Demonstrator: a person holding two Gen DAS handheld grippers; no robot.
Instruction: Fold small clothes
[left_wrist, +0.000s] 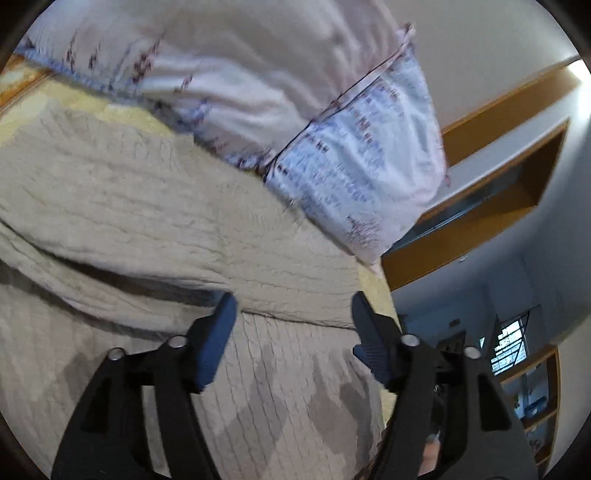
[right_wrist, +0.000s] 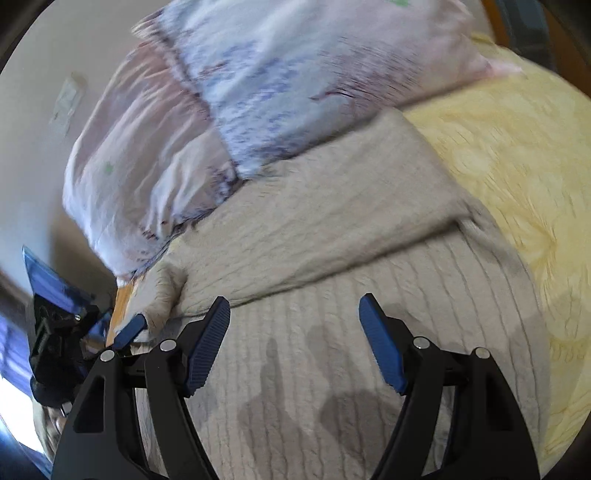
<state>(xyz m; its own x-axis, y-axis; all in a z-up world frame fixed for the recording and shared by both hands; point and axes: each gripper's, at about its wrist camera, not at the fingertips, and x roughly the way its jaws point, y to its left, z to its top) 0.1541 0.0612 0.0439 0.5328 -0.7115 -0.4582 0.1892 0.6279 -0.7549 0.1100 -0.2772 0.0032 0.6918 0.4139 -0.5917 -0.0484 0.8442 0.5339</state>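
A beige cable-knit sweater (left_wrist: 155, 229) lies on the bed with one sleeve folded across its body (right_wrist: 332, 229). My left gripper (left_wrist: 293, 306) is open and empty just above the sweater, near the folded sleeve's edge. My right gripper (right_wrist: 293, 310) is open and empty over the sweater's body. The left gripper also shows at the left edge of the right wrist view, one blue fingertip (right_wrist: 129, 328) close to the sleeve's cuff (right_wrist: 162, 295).
A yellow bedspread (right_wrist: 517, 177) covers the bed under the sweater. Pink and blue patterned pillows (left_wrist: 351, 158) lie just beyond the sweater. A wooden headboard and shelves (left_wrist: 480, 206) stand to the right in the left wrist view.
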